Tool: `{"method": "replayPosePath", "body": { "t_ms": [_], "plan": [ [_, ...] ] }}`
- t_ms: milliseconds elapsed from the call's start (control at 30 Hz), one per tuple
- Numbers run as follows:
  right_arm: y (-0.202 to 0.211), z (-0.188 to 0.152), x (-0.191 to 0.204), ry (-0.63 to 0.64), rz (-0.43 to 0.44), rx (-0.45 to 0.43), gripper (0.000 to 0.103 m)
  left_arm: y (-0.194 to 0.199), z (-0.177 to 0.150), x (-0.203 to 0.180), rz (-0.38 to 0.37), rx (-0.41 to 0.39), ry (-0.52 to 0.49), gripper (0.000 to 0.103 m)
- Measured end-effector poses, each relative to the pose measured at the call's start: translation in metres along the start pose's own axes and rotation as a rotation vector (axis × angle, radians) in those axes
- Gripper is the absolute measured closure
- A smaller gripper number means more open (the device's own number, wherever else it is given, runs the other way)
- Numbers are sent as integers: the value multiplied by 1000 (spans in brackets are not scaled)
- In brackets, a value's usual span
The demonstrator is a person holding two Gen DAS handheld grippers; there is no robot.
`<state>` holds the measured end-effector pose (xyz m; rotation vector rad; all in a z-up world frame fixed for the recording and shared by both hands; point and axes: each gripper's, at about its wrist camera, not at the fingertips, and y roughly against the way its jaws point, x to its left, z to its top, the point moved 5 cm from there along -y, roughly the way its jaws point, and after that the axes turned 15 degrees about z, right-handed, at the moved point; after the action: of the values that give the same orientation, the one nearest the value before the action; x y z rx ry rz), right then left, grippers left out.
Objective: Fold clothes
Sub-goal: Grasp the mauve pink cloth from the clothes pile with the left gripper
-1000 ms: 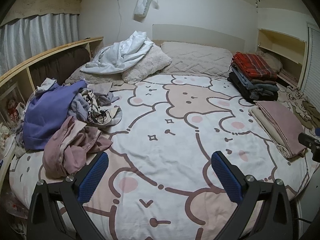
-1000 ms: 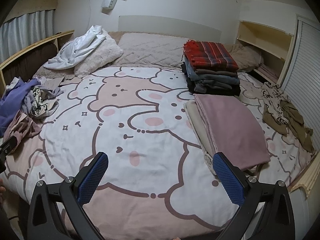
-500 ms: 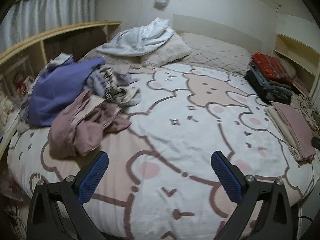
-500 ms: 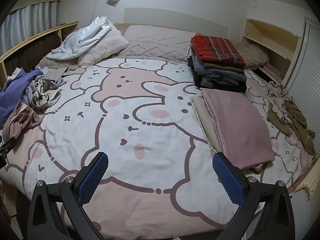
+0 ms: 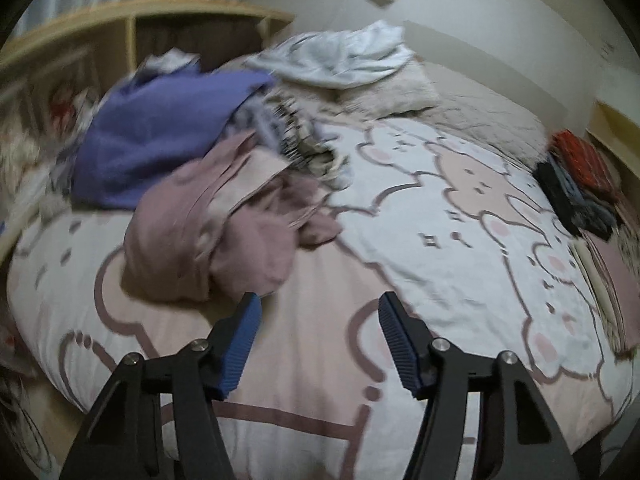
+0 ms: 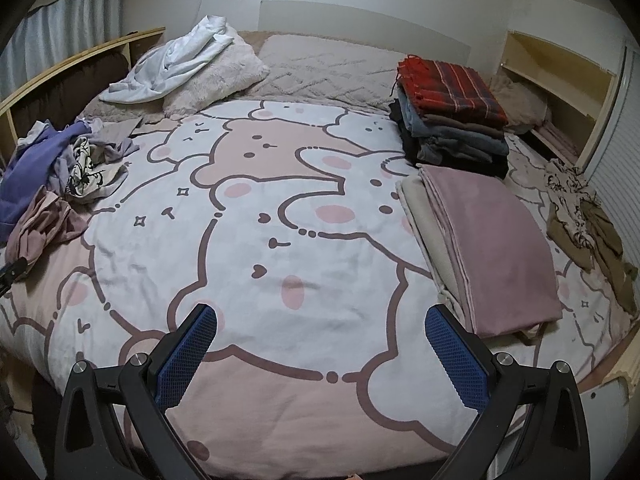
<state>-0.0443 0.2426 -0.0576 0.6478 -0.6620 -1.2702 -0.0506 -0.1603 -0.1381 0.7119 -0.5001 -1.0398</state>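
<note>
A heap of unfolded clothes lies at the bed's left side: a crumpled pink garment [image 5: 224, 232] in front, a purple one [image 5: 160, 136] behind, a patterned one [image 5: 304, 144] beside them. My left gripper [image 5: 318, 320] is open and empty, just short of the pink garment's near edge. The heap also shows in the right wrist view [image 6: 44, 200]. My right gripper [image 6: 320, 336] is open and empty above the bedspread [image 6: 280, 220]. A folded pink piece [image 6: 492, 240] and a stack of folded clothes [image 6: 452, 116] lie at the right.
Pillows [image 6: 320, 68] and a white garment [image 6: 176, 64] lie at the head of the bed. A brown and patterned crumpled garment [image 6: 584, 216] lies at the far right edge. Wooden shelves run along the left side [image 5: 140, 36] and right side [image 6: 560, 84].
My left gripper has swung left and closer to the clothes heap, and its jaws have narrowed though still open. My right gripper has barely moved.
</note>
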Motion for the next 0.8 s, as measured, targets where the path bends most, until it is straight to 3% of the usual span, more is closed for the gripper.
{"method": "replayPosePath", "body": {
  "t_ms": [133, 200, 267, 433, 600, 800],
  "plan": [
    [-4, -1, -3, -13, 1, 13, 0, -25, -2, 10, 6, 62, 60, 44],
    [-7, -1, -4, -16, 4, 20, 0, -34, -1, 11, -2, 88, 86, 57],
    [-9, -1, -4, -19, 12, 29, 0, -41, 1, 11, -8, 107, 112, 59],
    [-12, -2, -5, -31, 30, 37, 0, -48, 8, 13, 13, 121, 118, 94],
    [-14, -5, -6, -32, 30, 46, 0, -28, 25, 19, 31, 26, 88, 100],
    [-14, -4, -8, -42, 47, 41, 0, 34, 101, 28, 56, -236, 9, 100]
  ]
}}
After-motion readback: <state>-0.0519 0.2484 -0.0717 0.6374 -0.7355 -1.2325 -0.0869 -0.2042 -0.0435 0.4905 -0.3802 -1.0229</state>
